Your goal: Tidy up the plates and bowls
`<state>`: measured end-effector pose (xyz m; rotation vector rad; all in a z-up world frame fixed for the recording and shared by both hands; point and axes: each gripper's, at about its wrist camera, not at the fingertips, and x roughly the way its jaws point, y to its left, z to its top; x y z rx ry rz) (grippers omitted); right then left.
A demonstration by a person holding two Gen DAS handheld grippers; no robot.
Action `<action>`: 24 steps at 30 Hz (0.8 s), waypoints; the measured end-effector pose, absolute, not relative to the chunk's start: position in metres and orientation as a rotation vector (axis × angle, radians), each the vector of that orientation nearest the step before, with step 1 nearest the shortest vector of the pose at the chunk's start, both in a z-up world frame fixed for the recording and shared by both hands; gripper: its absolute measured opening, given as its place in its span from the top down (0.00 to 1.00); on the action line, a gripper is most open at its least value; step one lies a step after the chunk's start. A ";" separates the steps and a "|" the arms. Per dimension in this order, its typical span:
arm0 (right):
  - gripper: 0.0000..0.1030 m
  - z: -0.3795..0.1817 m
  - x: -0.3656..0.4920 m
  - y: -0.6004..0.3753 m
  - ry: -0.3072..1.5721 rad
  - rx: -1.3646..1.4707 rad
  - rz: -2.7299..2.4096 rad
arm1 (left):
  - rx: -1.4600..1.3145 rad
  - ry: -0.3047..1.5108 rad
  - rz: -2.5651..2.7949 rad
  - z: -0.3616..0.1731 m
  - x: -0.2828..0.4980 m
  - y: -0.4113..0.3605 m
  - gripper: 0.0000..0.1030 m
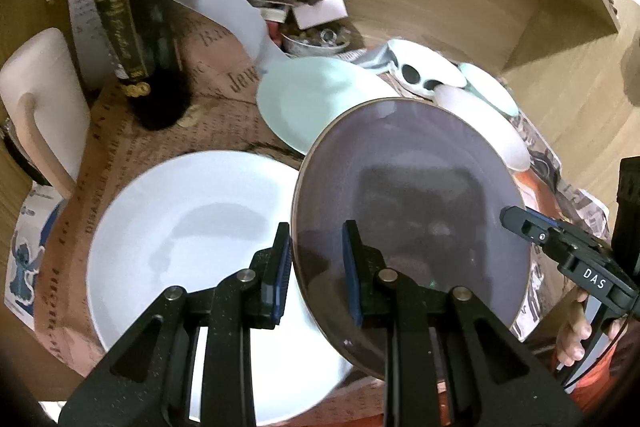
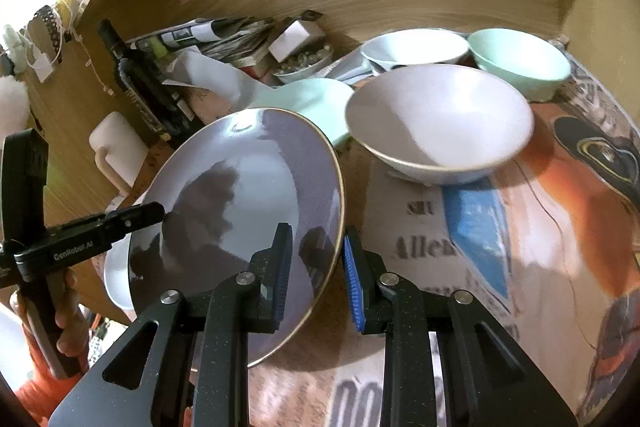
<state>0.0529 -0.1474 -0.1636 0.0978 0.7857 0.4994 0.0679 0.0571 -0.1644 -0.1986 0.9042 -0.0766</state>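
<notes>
Left gripper (image 1: 316, 267) jaws straddling tilted purple plate (image 1: 412, 227) rim, right gripper (image 2: 316, 267) jaws likewise, neither pinching

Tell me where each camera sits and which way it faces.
Left wrist: on the left claw, facing forward over the purple plate and white plate; the right claw shows.
Right wrist: on the right claw, facing the white bowl; the left claw shows.
Shared: purple plate, straddled by both claws.
</notes>
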 end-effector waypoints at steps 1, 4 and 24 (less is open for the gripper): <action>0.78 -0.164 0.051 -0.151 0.785 0.100 0.494 | -0.198 0.906 -0.079 -0.165 0.067 0.054 0.78; 0.78 -0.166 0.047 -0.161 0.787 0.104 0.484 | -0.196 0.917 -0.088 -0.169 0.066 0.043 0.78; 0.78 -0.189 0.036 -0.205 0.849 0.130 0.441 | -0.136 0.982 -0.111 -0.191 0.064 -0.007 0.78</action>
